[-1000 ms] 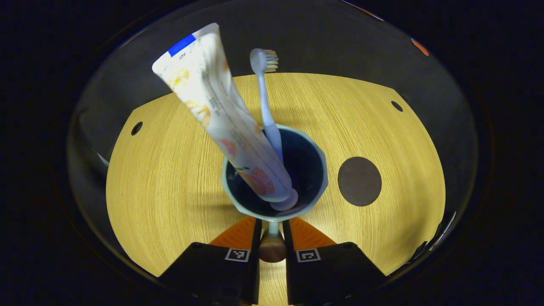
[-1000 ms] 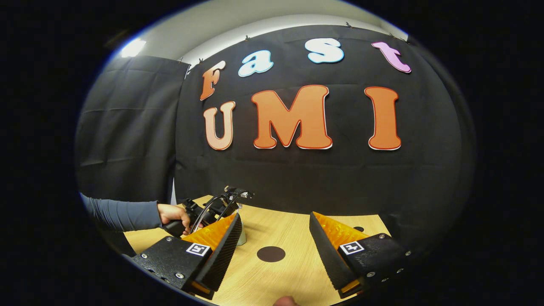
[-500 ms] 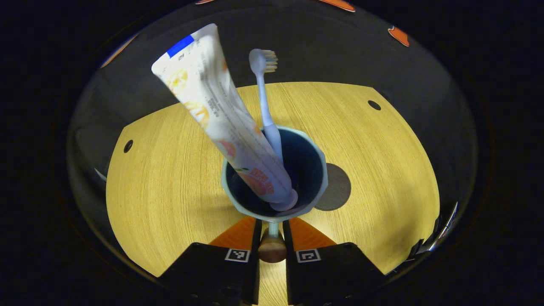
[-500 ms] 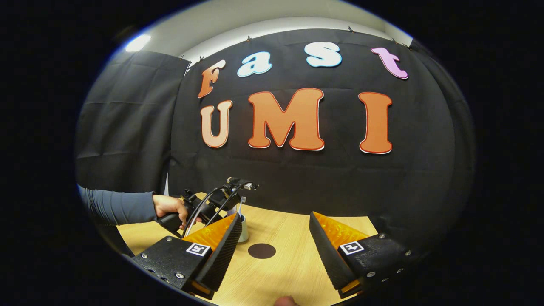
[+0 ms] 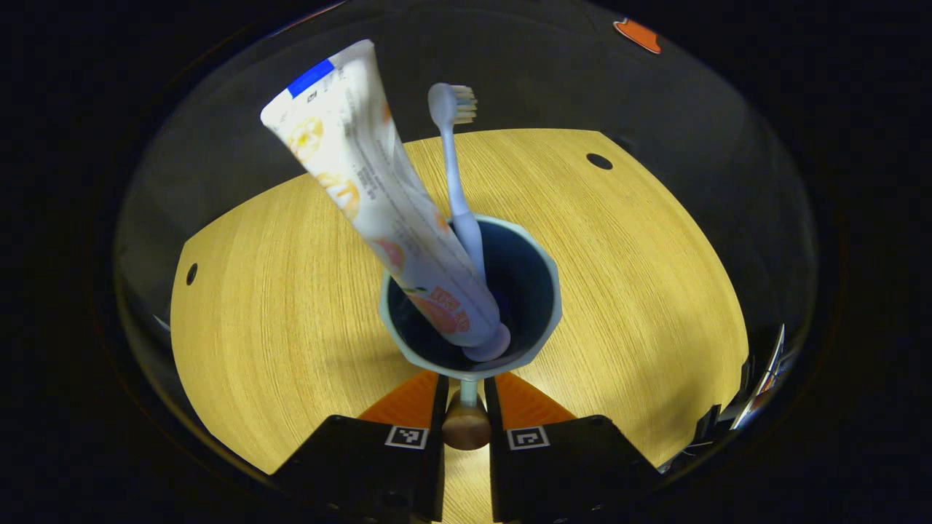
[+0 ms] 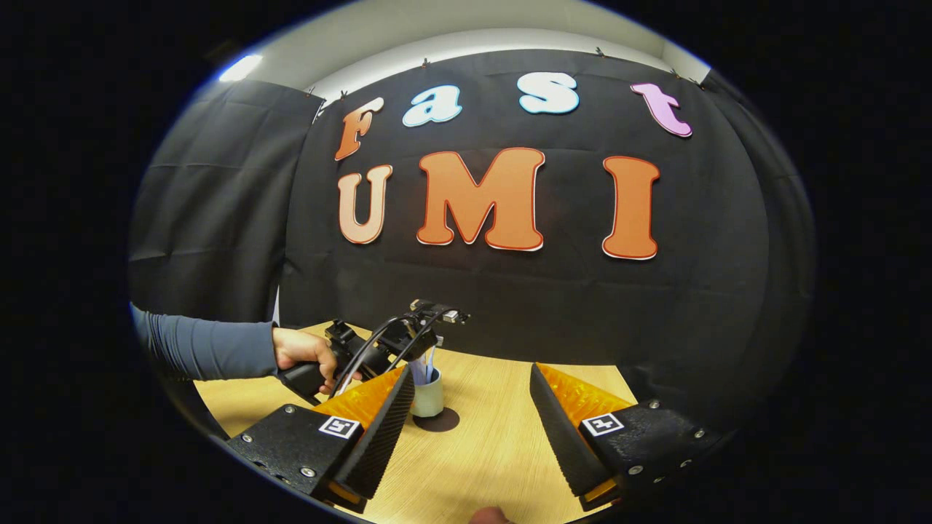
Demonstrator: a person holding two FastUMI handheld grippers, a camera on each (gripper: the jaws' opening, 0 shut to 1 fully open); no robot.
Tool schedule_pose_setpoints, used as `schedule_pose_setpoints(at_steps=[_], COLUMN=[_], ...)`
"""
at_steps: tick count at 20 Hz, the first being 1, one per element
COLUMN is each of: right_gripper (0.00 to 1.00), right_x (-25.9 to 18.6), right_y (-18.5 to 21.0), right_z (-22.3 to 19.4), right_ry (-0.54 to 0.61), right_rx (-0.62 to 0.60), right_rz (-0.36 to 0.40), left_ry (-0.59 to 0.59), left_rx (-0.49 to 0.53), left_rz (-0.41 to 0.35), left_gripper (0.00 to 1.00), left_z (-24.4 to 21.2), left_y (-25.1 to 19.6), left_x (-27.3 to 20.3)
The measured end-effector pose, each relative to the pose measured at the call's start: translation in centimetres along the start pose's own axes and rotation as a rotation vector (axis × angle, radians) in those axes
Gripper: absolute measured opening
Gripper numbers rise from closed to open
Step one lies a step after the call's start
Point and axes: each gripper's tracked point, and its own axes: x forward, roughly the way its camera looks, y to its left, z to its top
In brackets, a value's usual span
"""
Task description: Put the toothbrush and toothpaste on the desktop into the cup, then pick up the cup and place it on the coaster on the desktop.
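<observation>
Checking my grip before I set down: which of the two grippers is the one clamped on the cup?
The left gripper: its fingers are closed on the cup handle, with toothpaste and toothbrush inside. The right gripper hangs wide open, holding nothing.

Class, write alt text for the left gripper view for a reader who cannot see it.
The left gripper, seen from above, is shut on the handle of a pale blue cup over a wooden desktop. A toothpaste tube and a light blue toothbrush stand in the cup, leaning away.
</observation>
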Motion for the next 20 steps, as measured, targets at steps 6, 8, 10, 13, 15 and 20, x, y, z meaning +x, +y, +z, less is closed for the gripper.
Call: schedule_pose_setpoints(at_steps=[6,8,10,13,15,20], right_gripper=[0.95,0.95,0.95,0.95,0.95,0.95], right_x=[0.0,0.1,0.2,0.8,1.1,2.5], right_y=[-0.7,-0.8,-0.8,-0.6,-0.6,-0.5], right_z=[-1.1,-1.5,-1.9,-2.1,-2.3,0.0], right_ry=[0.026,0.033,0.04,0.045,0.053,-0.004], right_rx=[-0.002,0.002,0.004,0.021,0.017,0.016], right_rz=[-0.013,-0.014,-0.015,-0.013,-0.017,-0.055], left_ry=[0.038,0.055,0.059,0.015,-0.017,-0.162], left_rx=[0.022,0.014,0.021,0.04,0.062,-0.022], left_rz=[0.01,0.007,-0.002,0.036,0.055,0.099], left_gripper=[0.25,0.25,0.25,0.36,0.53,0.94], left_z=[-0.2,-0.4,0.7,0.4,-0.6,-0.6], left_y=[-3.4,-0.9,-1.9,-0.8,-0.9,-0.1], left_x=[4.0,6.2,7.3,3.9,0.8,-1.8])
